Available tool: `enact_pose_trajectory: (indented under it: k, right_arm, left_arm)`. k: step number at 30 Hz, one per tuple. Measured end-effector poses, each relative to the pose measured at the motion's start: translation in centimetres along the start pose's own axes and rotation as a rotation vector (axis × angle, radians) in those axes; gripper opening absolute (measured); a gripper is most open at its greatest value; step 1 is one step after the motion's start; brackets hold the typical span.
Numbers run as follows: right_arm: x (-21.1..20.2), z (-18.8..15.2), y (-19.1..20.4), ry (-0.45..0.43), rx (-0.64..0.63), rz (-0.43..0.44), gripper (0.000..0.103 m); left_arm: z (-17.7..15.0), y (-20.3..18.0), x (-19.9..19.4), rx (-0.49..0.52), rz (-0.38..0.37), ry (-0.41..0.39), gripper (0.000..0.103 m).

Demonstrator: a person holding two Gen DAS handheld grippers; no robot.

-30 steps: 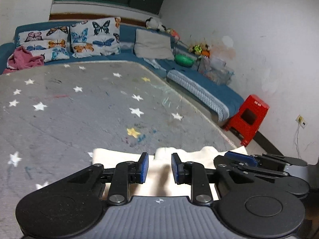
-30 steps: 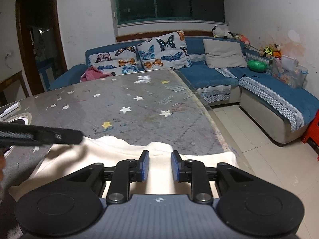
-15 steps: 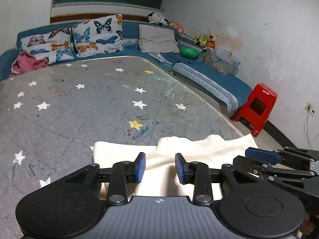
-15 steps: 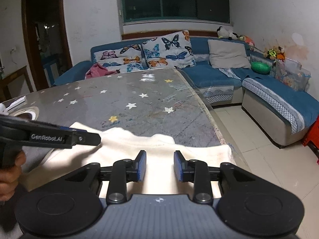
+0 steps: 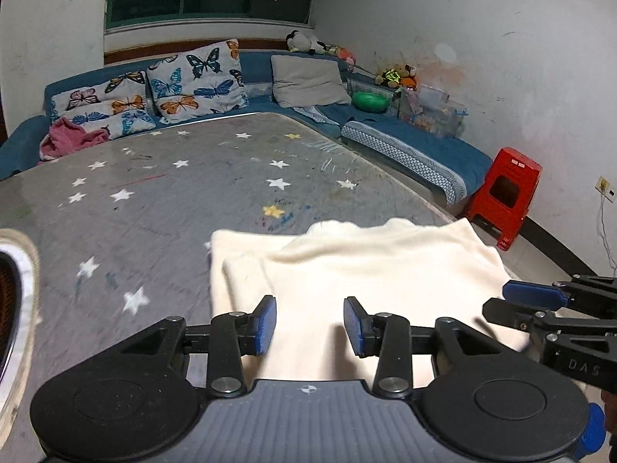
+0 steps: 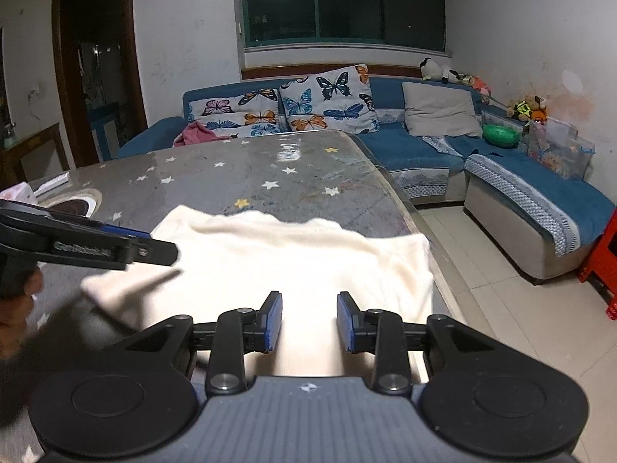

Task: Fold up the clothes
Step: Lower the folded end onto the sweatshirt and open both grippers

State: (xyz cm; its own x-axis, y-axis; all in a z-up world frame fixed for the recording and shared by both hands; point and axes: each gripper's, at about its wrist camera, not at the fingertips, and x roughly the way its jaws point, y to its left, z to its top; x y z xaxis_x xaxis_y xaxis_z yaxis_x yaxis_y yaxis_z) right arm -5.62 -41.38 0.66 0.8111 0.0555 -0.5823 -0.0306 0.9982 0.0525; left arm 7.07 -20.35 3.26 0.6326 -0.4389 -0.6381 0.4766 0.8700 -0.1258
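Already partly folded, the cream garment (image 5: 370, 270) lies at the near right corner of the star-patterned table (image 5: 173, 200), its right side along the edge. Both the left gripper (image 5: 309, 324) and right gripper (image 6: 309, 321), jaws just opening, hover narrowly parted and hold nothing. Any careless tug toward that edge could slide the cloth off.

"DAS" on the right gripper (image 5: 532, 305) body; blurred "GenRobot.AI" on the left gripper (image 6: 154, 247) finger.
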Motion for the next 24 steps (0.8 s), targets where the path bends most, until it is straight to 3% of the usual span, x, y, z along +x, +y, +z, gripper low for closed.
enact_pose_trajectory:
  k: [8, 13, 17, 22, 24]
  right_arm:
    - [-1.4, -2.1, 0.0, 0.010, -0.011, -0.032, 0.031]
    - [-1.2, -2.4, 0.0, 0.011, -0.012, -0.046, 0.031]
    - [-1.9, -2.2, 0.4, 0.010, -0.007, -0.043, 0.043]
    - [-2.4, -2.5, 1.3, 0.013, 0.011, -0.035, 0.047]
    - [-2.5, -2.7, 1.6, 0.015, 0.024, -0.040, 0.054]
  left_arm:
    - [-2.7, 0.8, -1.6, -0.005, 0.009, -0.001, 0.042]
    - [-2.7, 1.2, -1.4, -0.035, 0.014, 0.008, 0.044]
    - [-2.6, 1.2, -2.1, -0.056, 0.024, 0.009, 0.055]
    - [-3.2, 1.2, -3.3, -0.084, 0.037, 0.019, 0.067]
    - [-3.5, 1.3, -3.8, -0.097, 0.042, 0.023, 0.072]
